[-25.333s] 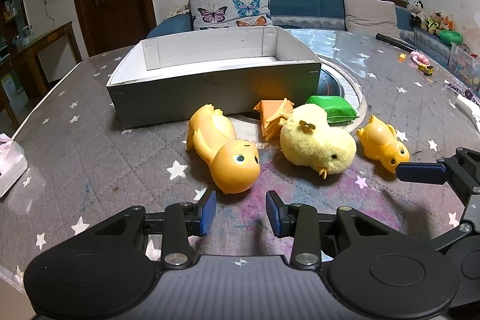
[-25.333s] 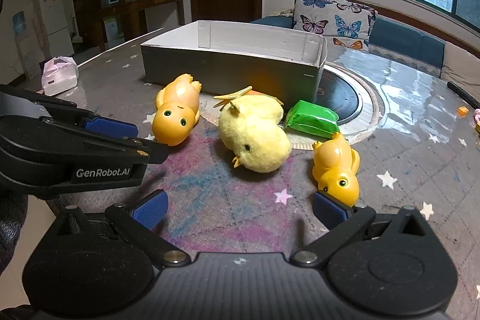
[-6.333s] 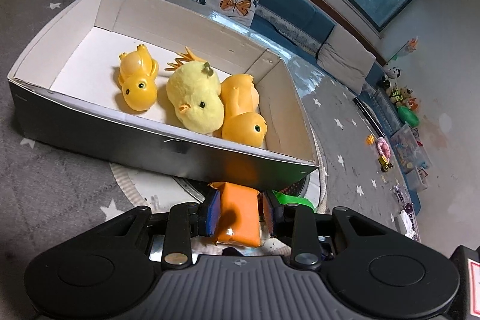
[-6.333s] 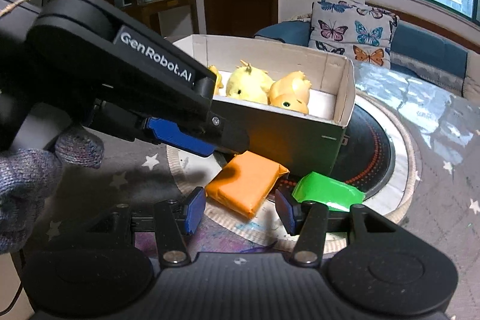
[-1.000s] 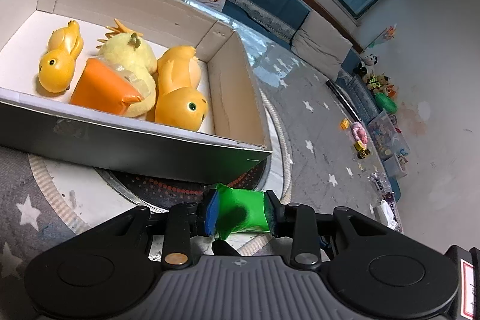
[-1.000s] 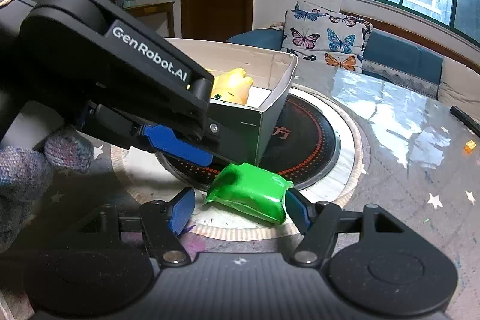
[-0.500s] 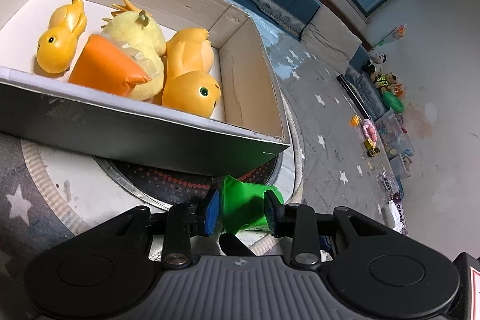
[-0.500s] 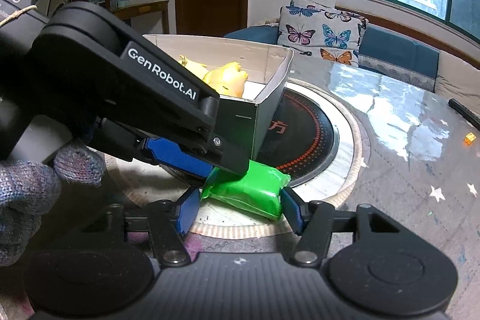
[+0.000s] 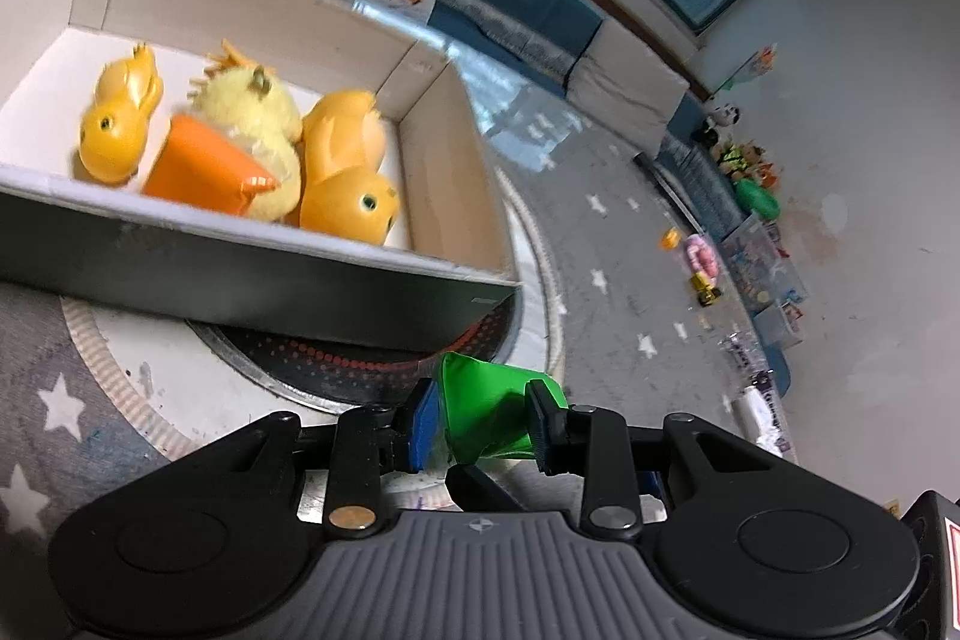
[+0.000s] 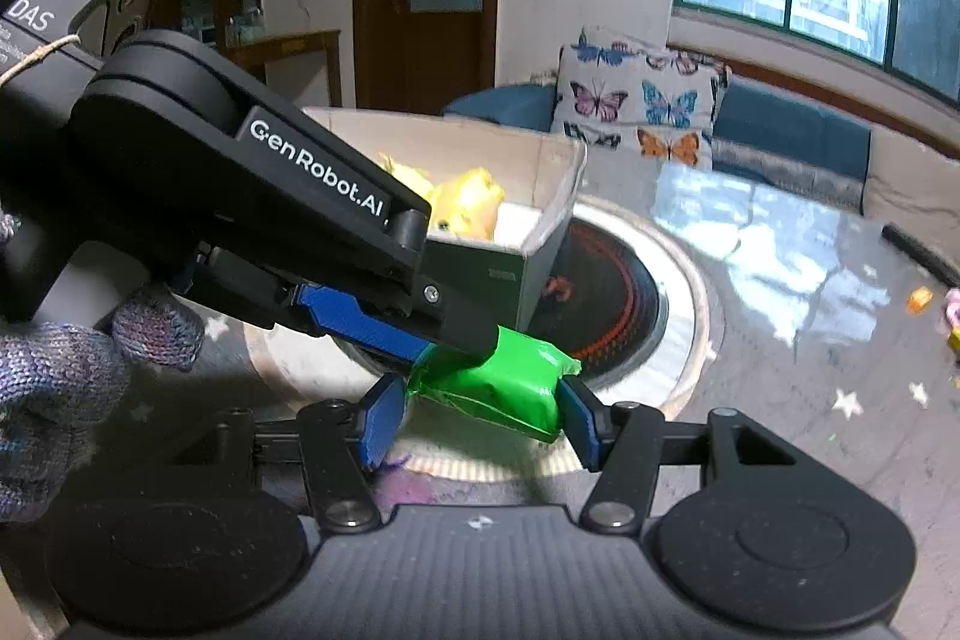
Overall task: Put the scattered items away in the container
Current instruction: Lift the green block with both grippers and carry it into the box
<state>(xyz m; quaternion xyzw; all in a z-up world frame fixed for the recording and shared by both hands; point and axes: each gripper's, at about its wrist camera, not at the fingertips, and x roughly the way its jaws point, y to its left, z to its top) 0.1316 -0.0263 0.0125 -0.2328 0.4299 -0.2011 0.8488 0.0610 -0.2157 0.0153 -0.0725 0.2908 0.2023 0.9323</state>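
Left tool [image 9: 480, 418] is pinching green packet [image 9: 493, 409]; right tool [image 10: 474, 415] is bracketing it, contact unclear; lifting should clear cardboard box [image 9: 252, 274] near wall

left tool [image 9: 480, 421] | green packet [image 9: 489, 415] lifted | closer to box [image 9: 270, 274]

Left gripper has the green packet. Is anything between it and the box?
Yes: the box's near wall rises between the green packet and the interior, so it must go over the rim. The right gripper also brackets the packet.
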